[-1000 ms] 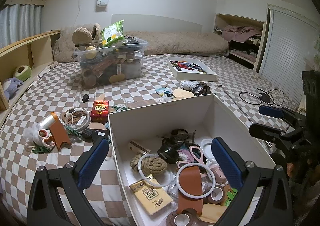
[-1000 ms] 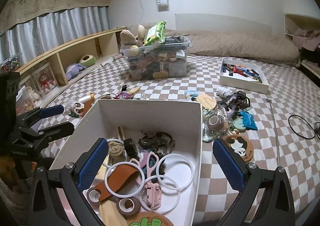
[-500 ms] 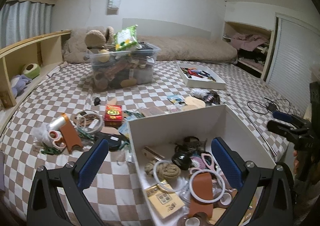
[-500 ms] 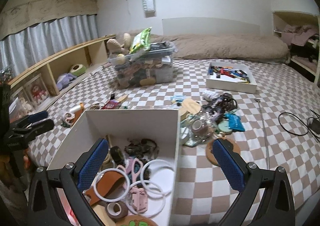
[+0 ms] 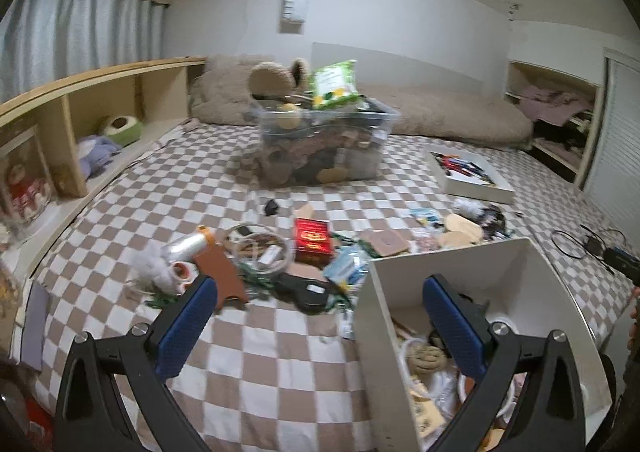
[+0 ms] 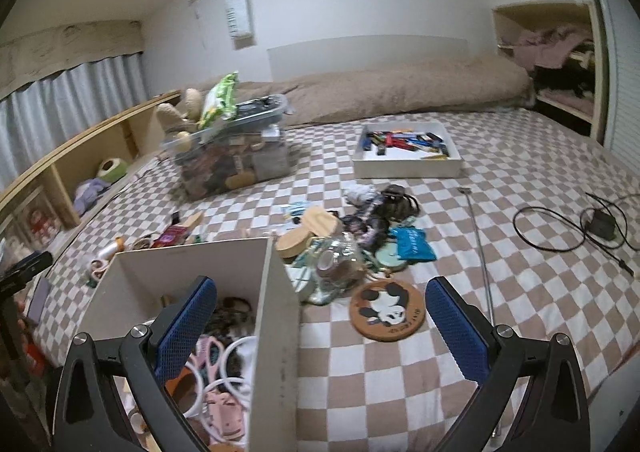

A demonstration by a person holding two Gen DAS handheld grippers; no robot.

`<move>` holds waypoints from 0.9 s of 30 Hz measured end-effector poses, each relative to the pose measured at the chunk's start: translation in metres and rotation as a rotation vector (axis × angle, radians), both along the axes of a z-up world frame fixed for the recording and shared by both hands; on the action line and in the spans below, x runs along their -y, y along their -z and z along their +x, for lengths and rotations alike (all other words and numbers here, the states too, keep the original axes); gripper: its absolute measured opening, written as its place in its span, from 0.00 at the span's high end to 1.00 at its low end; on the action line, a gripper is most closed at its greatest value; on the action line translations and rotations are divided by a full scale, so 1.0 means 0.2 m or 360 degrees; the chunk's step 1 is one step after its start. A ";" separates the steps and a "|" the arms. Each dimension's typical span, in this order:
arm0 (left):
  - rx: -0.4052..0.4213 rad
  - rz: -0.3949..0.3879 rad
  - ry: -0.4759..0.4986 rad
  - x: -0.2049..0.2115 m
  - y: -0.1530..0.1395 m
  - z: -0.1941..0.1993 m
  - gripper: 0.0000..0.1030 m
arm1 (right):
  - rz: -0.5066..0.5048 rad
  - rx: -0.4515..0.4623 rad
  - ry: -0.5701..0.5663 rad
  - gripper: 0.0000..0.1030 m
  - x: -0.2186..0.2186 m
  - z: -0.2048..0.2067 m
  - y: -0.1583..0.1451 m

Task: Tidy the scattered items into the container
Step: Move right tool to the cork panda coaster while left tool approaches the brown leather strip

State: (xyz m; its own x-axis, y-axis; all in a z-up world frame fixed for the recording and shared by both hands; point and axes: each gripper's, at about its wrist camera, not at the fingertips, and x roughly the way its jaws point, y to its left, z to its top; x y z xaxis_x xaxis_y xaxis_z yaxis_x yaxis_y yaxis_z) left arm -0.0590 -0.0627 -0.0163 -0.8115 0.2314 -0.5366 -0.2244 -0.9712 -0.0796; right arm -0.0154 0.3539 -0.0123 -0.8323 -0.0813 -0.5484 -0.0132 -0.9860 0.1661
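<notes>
Left wrist view: blue-padded left gripper spread empty beside open white box; right gripper likewise, straddling its wall

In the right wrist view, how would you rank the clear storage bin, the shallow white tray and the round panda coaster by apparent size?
1. clear storage bin
2. shallow white tray, nearly alike
3. round panda coaster, though nearest the camera
</notes>
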 end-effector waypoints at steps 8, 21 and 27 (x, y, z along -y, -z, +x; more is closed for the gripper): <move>0.0067 0.0005 -0.0131 0.14 0.05 -0.08 0.00 | -0.0026 0.0053 0.0086 0.00 -0.10 -0.04 0.06; 0.0228 -0.0047 -0.0214 0.33 0.22 -0.24 0.00 | -0.0049 0.0237 0.0120 0.00 -0.19 -0.18 0.19; 0.0334 -0.0115 -0.0200 0.39 0.34 -0.31 0.00 | -0.0087 0.0377 0.0153 0.00 -0.25 -0.27 0.29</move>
State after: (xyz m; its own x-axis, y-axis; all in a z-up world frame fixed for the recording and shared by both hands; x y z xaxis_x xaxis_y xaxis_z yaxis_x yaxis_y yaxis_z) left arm -0.1211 -0.1397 -0.0836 -0.7004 0.0906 -0.7080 -0.0873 -0.9953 -0.0410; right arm -0.0690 0.4042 -0.0701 -0.6865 -0.0432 -0.7259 -0.1511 -0.9680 0.2005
